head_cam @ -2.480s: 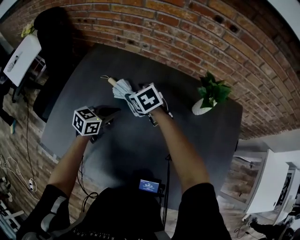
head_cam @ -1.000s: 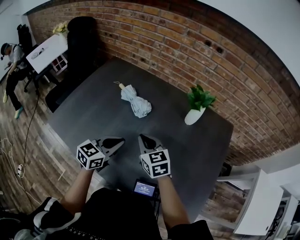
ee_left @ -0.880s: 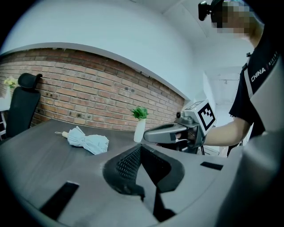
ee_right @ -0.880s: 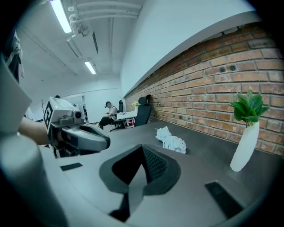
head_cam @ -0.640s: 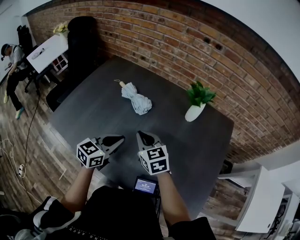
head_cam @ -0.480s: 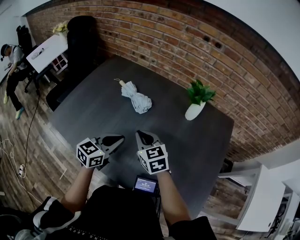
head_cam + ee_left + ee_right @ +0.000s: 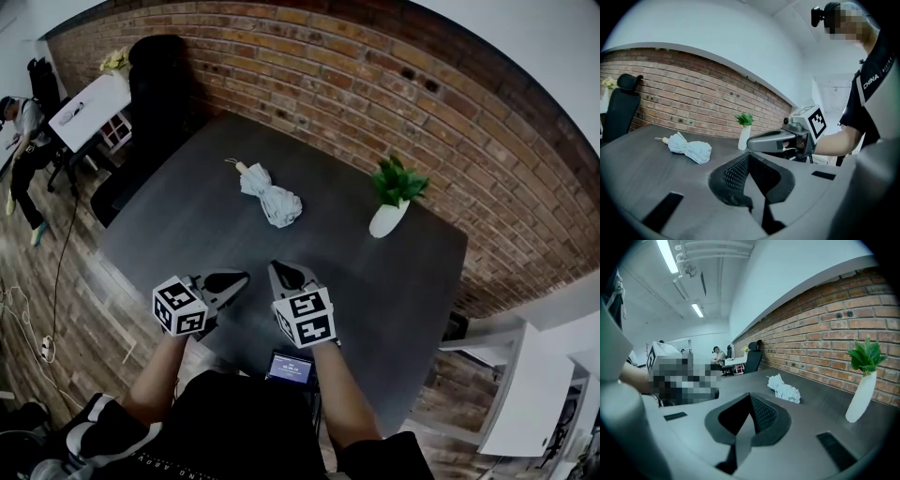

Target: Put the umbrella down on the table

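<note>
The folded pale-blue umbrella (image 7: pixel 270 195) lies on the dark table (image 7: pixel 356 272), its wooden handle end pointing to the far left. It also shows in the left gripper view as the umbrella (image 7: pixel 689 149) and in the right gripper view as the umbrella (image 7: pixel 785 390). My left gripper (image 7: pixel 239 277) and right gripper (image 7: pixel 275 269) hover side by side near the table's front edge, well short of the umbrella. Both stand shut with nothing in them: the left gripper (image 7: pixel 749 157), the right gripper (image 7: pixel 751 397).
A green plant in a white vase (image 7: pixel 392 202) stands at the table's far right, near the brick wall. A black chair (image 7: pixel 155 84) and a white desk (image 7: pixel 89 103) are off the far left. A small lit screen (image 7: pixel 289 370) sits below the front edge.
Earlier my right gripper was at the umbrella over the table's middle. Both grippers have since drawn back to the front edge and the umbrella lies free. In the last second almost nothing moved.
</note>
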